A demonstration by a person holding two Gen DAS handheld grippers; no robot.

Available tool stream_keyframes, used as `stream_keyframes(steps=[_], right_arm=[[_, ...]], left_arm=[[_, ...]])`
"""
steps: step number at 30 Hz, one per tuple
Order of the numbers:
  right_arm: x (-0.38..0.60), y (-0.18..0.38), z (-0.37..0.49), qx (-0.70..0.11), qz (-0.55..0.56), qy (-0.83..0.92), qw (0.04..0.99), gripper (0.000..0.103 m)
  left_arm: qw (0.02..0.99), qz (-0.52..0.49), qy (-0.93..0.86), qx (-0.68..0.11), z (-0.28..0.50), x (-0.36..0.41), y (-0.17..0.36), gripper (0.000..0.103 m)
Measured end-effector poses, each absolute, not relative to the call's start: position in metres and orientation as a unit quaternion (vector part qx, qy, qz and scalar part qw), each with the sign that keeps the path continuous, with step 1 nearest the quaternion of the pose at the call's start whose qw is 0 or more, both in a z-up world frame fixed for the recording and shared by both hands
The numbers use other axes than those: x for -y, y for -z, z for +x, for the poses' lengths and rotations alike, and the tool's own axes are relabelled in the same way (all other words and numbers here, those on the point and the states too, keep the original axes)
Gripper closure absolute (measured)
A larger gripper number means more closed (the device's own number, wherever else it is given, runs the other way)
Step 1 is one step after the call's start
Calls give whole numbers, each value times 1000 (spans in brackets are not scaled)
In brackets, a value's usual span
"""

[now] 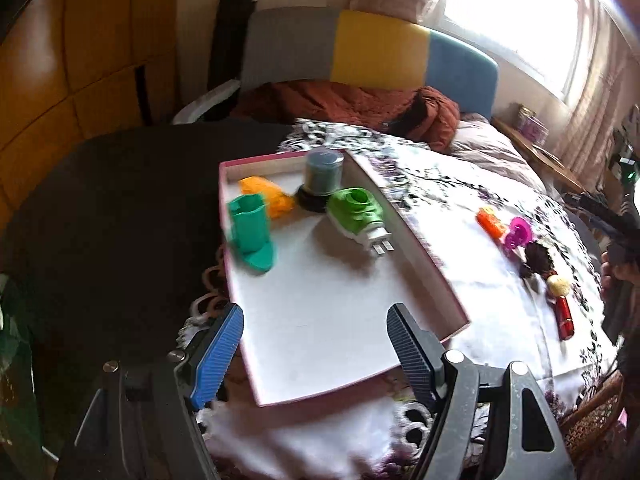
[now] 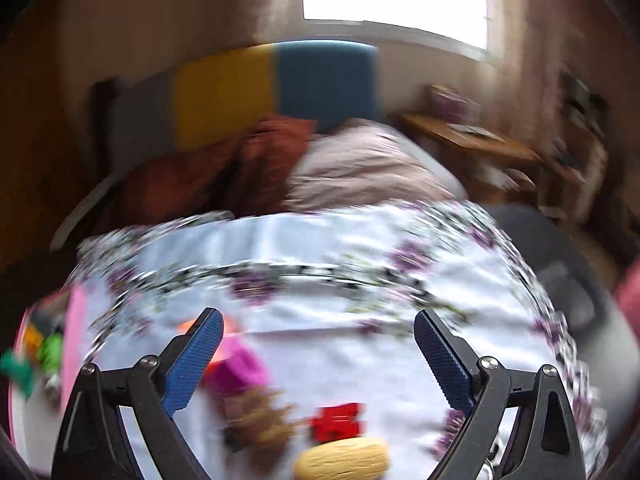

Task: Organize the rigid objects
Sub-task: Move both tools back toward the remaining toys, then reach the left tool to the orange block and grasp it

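A shallow white box with a pink rim [image 1: 328, 288] lies on the flowered cloth. Inside it are a teal holder [image 1: 253, 236], an orange piece [image 1: 267, 196], a grey-blue cylinder on a black base [image 1: 323, 180] and a green plug-in device [image 1: 357, 213]. My left gripper [image 1: 316, 320] hangs open over the box's near end, holding nothing. On the cloth to the right lie an orange item [image 1: 490, 221], a magenta piece [image 1: 518, 233], a dark cone [image 1: 538, 258], a yellow ball [image 1: 559, 285] and a red tube [image 1: 565, 318]. My right gripper [image 2: 320, 344] is open and empty above the magenta piece [image 2: 236, 368], brown cone [image 2: 260, 416], red item [image 2: 340, 420] and a ribbed yellow object [image 2: 344, 460].
The right wrist view is motion-blurred. The box edge [image 2: 76, 332] shows at its far left. A bed with a rust blanket [image 1: 360, 104] and a grey, yellow and blue headboard [image 1: 376, 48] stands behind the table. A person's hand [image 1: 618, 270] is at the right edge.
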State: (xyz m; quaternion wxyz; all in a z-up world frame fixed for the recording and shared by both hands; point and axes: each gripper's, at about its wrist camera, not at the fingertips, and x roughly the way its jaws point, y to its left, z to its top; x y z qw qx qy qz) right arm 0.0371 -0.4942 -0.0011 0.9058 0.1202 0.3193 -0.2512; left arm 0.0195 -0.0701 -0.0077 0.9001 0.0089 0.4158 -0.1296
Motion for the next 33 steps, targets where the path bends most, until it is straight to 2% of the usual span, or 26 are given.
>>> stream_keyframes(steps=[4,9,21,25,33], right_arm=[[541,15,26,-324,236,301,866,6],[558,24,15,-326,298,311,842,4],[563,26,9,-322,324,310,834,2],[568,27,7,-318,338,310,830,2],[569,24,5,-303,356,291,835,1]], left_arm=[[894,18,155,-420,25,95,5,28],[885,31,196,-420,30,138,0,28],[841,55,278,-460,48,233,14,28],[827,42,276,-488,68,253,24,39],[829,39,253,-497,111,284,31,39]])
